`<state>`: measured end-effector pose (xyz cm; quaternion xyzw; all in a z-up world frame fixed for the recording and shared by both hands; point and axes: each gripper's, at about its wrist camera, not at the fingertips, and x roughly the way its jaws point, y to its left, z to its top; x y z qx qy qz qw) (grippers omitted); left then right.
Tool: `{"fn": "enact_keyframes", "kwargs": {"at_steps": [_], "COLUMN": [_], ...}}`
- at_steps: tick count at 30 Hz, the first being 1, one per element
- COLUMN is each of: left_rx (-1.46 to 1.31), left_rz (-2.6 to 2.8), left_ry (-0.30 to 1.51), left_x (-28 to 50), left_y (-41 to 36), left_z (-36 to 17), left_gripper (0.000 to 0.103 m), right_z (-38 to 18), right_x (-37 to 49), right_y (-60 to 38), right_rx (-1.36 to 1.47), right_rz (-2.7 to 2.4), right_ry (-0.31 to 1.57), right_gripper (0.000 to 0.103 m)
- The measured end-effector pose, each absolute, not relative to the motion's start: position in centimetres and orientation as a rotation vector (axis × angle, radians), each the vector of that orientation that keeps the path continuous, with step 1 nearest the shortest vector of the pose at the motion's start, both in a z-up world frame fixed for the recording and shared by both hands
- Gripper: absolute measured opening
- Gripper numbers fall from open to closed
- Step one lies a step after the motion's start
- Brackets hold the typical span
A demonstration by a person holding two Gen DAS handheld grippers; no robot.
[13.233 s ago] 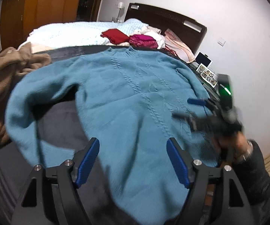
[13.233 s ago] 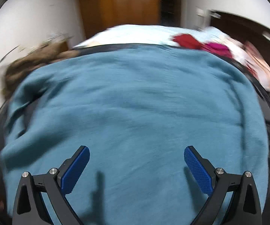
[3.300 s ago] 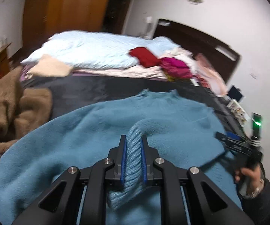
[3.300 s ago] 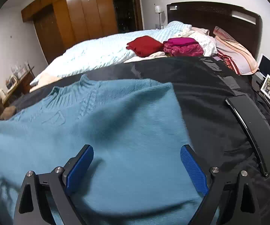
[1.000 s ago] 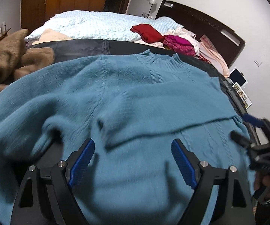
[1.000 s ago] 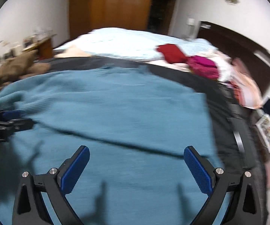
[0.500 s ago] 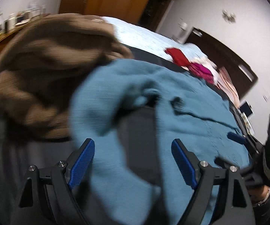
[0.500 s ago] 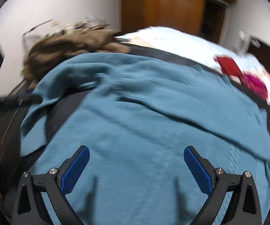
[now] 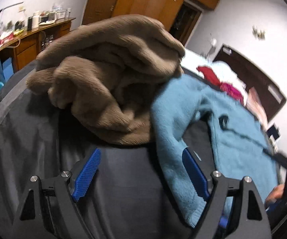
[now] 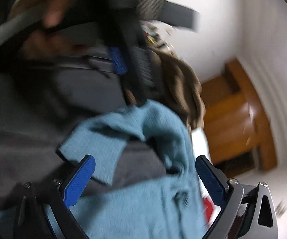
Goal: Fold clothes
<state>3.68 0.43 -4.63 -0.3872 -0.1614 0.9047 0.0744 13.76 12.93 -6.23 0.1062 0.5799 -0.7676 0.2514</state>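
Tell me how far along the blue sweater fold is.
Barely started. The blue sweater lies spread on the dark cover, one sleeve trailing loose beside the brown garment. Left gripper and right gripper are open, holding nothing. Sleeve and body folds remain.

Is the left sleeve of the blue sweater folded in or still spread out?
Spread out: the sleeve lies loose on the dark cover, beside the brown blanket.

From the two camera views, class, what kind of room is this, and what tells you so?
Most likely a bedroom: a bed with a dark headboard, a wooden wardrobe, and a blue sweater laid out beside a brown fleece.
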Motion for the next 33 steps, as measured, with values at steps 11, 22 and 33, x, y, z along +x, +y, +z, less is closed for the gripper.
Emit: {"fn": "enact_keyframes", "kwargs": {"at_steps": [11, 22, 33], "left_rx": [-0.960, -1.057, -1.113], "left_rz": [2.831, 2.797, 2.787], "left_ry": [-0.760, -0.859, -0.884], "left_x": [4.8, 3.6, 3.1], "left_y": [-5.8, -7.1, -7.1], "left_z": [-4.4, -6.1, -6.5], "left_gripper": [0.086, 0.086, 0.086], "right_z": [-6.4, -4.7, -3.7], "right_x": [11.4, 5.4, -1.3], "right_y": [8.7, 5.3, 4.6], "right_rx": [0.291, 0.633, 0.881], "right_rz": [-1.933, -1.841, -1.734], "right_ry": [1.599, 1.214, 0.987], "right_gripper": [0.101, 0.056, 0.038]}}
